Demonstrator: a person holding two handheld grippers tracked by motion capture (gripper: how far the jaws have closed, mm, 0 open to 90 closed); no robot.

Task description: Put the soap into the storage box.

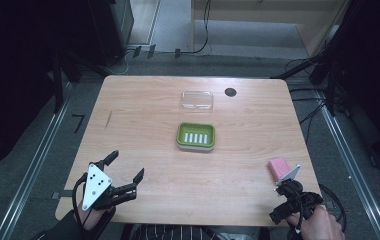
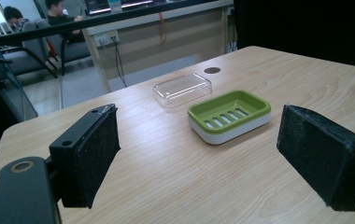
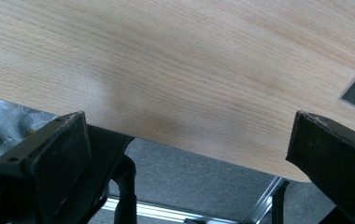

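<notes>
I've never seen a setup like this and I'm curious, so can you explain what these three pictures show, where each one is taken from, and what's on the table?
There is no robot here: a person holds a hand-operated two-jaw tool in each hand. The high view looks down on the light wooden table, with the left gripper and the right gripper near its close edge. The other two pictures come from cameras riding on the grippers, looking out between their black jaws. On the table lie a green slotted soap dish with a white base, a clear plastic lid beyond it, and a pink block, probably soap, by the right gripper. Both grippers are open and hold nothing.
</notes>
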